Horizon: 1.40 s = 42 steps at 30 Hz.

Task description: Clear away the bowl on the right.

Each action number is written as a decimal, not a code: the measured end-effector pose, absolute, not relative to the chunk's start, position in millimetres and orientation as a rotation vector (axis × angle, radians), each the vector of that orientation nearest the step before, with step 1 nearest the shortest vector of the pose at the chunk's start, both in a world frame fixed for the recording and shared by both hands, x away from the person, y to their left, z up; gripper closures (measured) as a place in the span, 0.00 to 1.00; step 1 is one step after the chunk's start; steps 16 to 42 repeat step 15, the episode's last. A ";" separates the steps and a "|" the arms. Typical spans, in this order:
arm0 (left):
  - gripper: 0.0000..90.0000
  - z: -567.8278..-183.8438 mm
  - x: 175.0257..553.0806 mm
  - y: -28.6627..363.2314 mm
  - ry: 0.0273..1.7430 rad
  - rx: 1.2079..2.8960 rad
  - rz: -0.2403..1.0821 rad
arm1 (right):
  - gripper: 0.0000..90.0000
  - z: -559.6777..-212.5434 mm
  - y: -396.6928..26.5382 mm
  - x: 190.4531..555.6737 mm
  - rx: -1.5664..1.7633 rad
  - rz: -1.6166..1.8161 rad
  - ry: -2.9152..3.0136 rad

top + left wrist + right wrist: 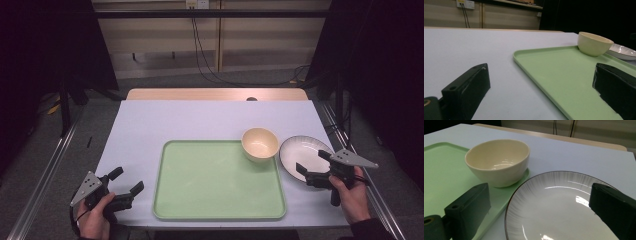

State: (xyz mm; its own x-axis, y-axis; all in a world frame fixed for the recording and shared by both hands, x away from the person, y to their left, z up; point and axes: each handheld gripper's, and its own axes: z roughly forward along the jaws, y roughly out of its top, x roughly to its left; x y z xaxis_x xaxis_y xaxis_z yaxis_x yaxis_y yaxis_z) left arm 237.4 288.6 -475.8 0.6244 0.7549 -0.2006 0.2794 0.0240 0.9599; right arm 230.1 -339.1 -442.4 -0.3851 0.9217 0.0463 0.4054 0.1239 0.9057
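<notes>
Plate first: a white one with a thin dark rim and fine grey streaks round its edge, lying flat on the pale table sheet just off the right edge of the green tray. The right gripper hovers right over its near side, jaws spread wide and holding nothing, one jaw above the plate's near-left part and the other toward its right rim. In the right gripper view the plate sits squarely between those two black jaws, glossy, with light glinting off its middle, and nothing on it.

Beside it, the cream bowl stands upright in the tray's far right corner, close enough that the plate's rim nearly meets the tray edge under it. The right gripper view puts the bowl just left of the plate, empty inside, resting on the tray.

Swing across now to the left gripper, low at the table's near left corner, well apart from the dishes. Its jaws are released too, gaping wide, gripping nothing. In the left gripper view one jaw hangs over the bare sheet and the other over the tray, whose near left corner runs between them; far off sit the bowl and a sliver of the plate.

Behind the sheet, a strip of wooden tabletop shows, then cables trailing down to the floor.
</notes>
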 end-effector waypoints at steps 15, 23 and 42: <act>0.01 -476.0 238.0 288.6 0.888 1.557 0.449 | 0.01 -450.3 -348.3 198.7 1.302 1.262 1.828; 0.01 -476.0 238.0 288.6 0.888 1.557 0.449 | 0.01 -450.3 -348.3 198.7 1.302 1.262 1.828; 0.01 -476.0 238.0 288.6 0.888 1.557 0.449 | 0.01 -450.3 -348.3 198.7 1.302 1.262 1.828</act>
